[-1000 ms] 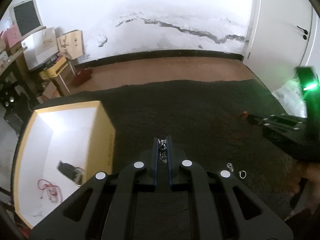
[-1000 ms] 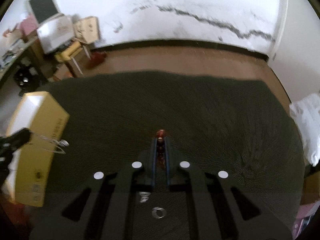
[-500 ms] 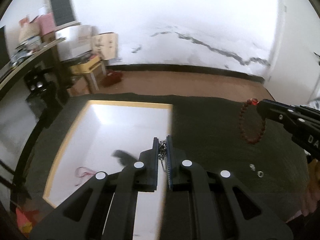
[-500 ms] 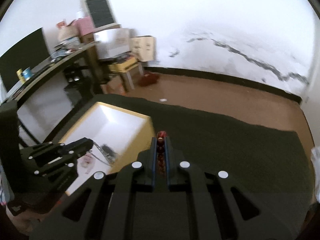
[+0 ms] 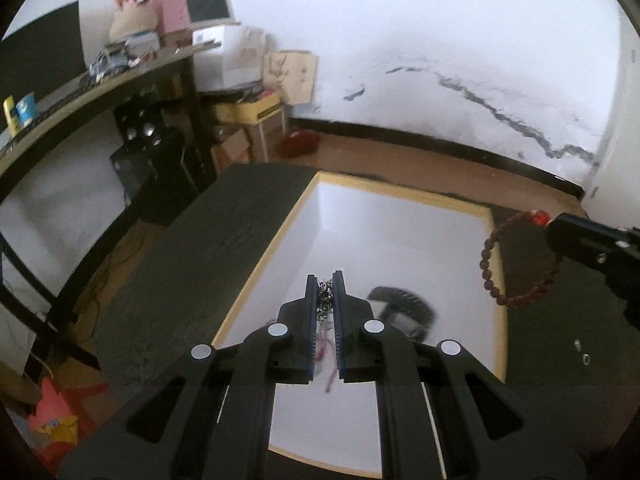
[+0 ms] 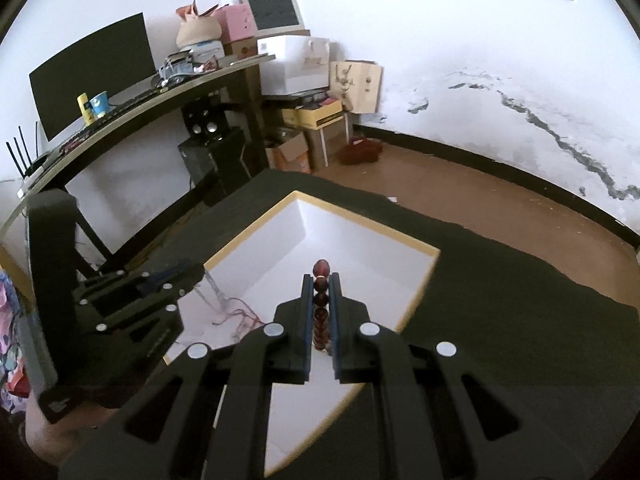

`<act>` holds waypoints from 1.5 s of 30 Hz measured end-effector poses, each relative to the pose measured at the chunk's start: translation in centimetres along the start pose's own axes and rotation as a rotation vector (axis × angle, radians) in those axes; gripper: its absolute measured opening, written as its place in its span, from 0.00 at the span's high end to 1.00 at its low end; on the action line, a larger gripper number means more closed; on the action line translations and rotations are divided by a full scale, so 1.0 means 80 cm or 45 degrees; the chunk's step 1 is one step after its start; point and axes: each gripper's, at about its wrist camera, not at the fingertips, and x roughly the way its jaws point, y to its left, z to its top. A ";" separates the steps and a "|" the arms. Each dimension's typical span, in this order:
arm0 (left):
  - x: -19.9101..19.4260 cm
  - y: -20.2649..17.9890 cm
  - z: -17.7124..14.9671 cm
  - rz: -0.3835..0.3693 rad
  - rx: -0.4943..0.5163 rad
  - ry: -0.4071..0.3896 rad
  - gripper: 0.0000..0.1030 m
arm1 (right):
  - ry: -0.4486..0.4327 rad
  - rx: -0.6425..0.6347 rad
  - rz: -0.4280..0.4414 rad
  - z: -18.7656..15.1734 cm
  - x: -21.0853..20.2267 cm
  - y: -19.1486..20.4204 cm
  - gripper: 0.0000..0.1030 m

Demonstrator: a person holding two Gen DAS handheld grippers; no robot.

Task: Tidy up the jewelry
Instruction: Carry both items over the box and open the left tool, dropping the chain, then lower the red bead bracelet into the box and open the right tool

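My left gripper [image 5: 326, 280] is shut on a silver chain [image 5: 325, 300] and hangs over the open yellow-rimmed white box [image 5: 400, 216]. My right gripper [image 6: 321, 276] is shut on a dark red bead bracelet [image 6: 321, 308], above the box's near right part [image 6: 424, 280]. In the left wrist view the bracelet [image 5: 516, 260] dangles from the right gripper [image 5: 554, 222] over the box's right rim. A red cord [image 6: 240, 316] and a dark item [image 5: 402, 312] lie inside the box. The left gripper [image 6: 198, 276] shows in the right wrist view with the chain [image 6: 218, 292] hanging into the box.
The box sits on a dark cloth [image 6: 500, 300]. Two small rings [image 5: 582, 352] lie on the cloth right of the box. A black desk [image 6: 140, 104] with a monitor stands at the left, with boxes by the wall behind.
Both grippers have swung left and risen from over the dark cloth to above the open box, each still holding its piece. The rings stayed on the cloth.
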 end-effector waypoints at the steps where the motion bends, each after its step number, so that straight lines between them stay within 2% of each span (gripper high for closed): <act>1: 0.007 0.005 -0.001 0.006 -0.004 0.011 0.93 | 0.004 -0.001 0.003 0.001 0.005 0.004 0.92; 4: 0.033 0.016 -0.008 0.016 -0.012 0.062 0.93 | 0.016 0.002 0.014 0.005 0.022 0.011 0.92; 7: 0.056 0.021 -0.016 -0.019 -0.027 0.129 0.93 | 0.023 0.010 0.022 0.004 0.034 0.014 0.92; 15: 0.089 0.008 -0.031 -0.004 0.016 0.203 0.93 | 0.046 0.052 0.028 -0.006 0.054 0.002 0.92; 27: 0.110 0.004 -0.040 0.008 0.054 0.261 0.93 | 0.050 0.056 0.030 -0.005 0.055 -0.005 0.92; 37: 0.108 -0.001 -0.040 0.003 0.078 0.266 0.92 | 0.055 0.057 0.028 -0.007 0.056 -0.006 0.92; 39: 0.105 -0.004 -0.041 0.008 0.089 0.256 0.86 | 0.055 0.058 0.028 -0.008 0.058 -0.006 0.92; 40: 0.102 -0.005 -0.042 0.017 0.091 0.252 0.64 | 0.054 0.057 0.029 -0.008 0.057 -0.006 0.92; 41: 0.099 -0.007 -0.042 0.032 0.088 0.246 0.22 | 0.054 0.057 0.028 -0.007 0.057 -0.006 0.92; 42: 0.094 -0.007 -0.041 0.037 0.078 0.223 0.11 | 0.054 0.058 0.029 -0.008 0.058 -0.007 0.92; 43: 0.086 -0.007 -0.040 0.033 0.071 0.174 0.09 | 0.056 0.057 0.030 -0.008 0.058 -0.006 0.92; 45: 0.080 -0.009 -0.037 0.042 0.074 0.153 0.09 | 0.057 0.056 0.028 -0.007 0.057 -0.006 0.92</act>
